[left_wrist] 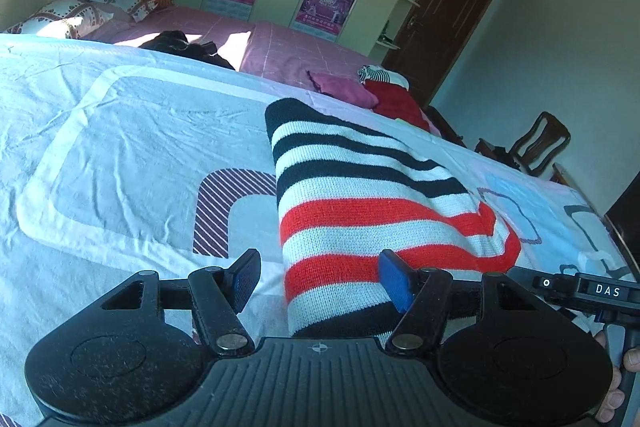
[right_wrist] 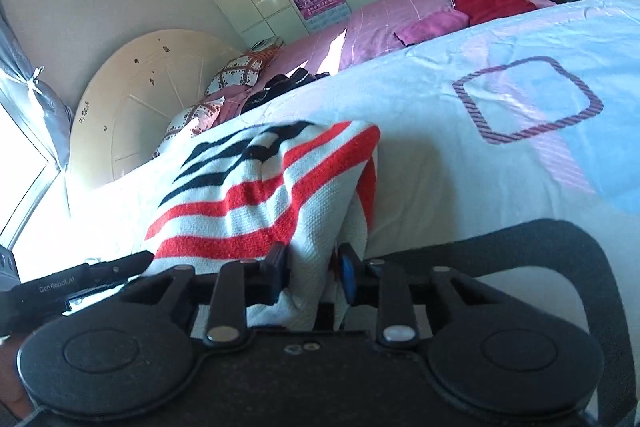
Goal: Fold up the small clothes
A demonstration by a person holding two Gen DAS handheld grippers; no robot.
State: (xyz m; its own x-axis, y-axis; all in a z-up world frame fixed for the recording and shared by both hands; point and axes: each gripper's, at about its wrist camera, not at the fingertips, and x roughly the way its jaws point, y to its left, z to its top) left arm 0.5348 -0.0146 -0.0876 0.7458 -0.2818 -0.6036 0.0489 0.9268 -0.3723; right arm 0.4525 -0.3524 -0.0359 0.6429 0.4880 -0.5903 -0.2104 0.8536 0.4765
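A small knit sweater [left_wrist: 360, 195] with black, white and red stripes lies folded on a pale blue bedsheet [left_wrist: 120, 147]. My left gripper [left_wrist: 324, 279] is open, its blue-padded jaws standing wide apart around the sweater's near edge. In the right wrist view the same sweater [right_wrist: 256, 195] bunches up toward me. My right gripper [right_wrist: 310, 271] is shut on the sweater's near edge, which is pinched between the pads. The right gripper's body [left_wrist: 592, 291] shows at the right edge of the left wrist view, and the left gripper's body [right_wrist: 60, 283] shows at the left of the right wrist view.
Behind the blue sheet lies a pink bedspread [left_wrist: 288, 55] with a dark garment [left_wrist: 180, 45], a pink cloth [left_wrist: 344, 89] and a red garment [left_wrist: 396, 103]. Pillows [left_wrist: 80, 11] sit at the headboard. A wooden chair [left_wrist: 536, 143] and a brown door [left_wrist: 448, 11] stand to the right.
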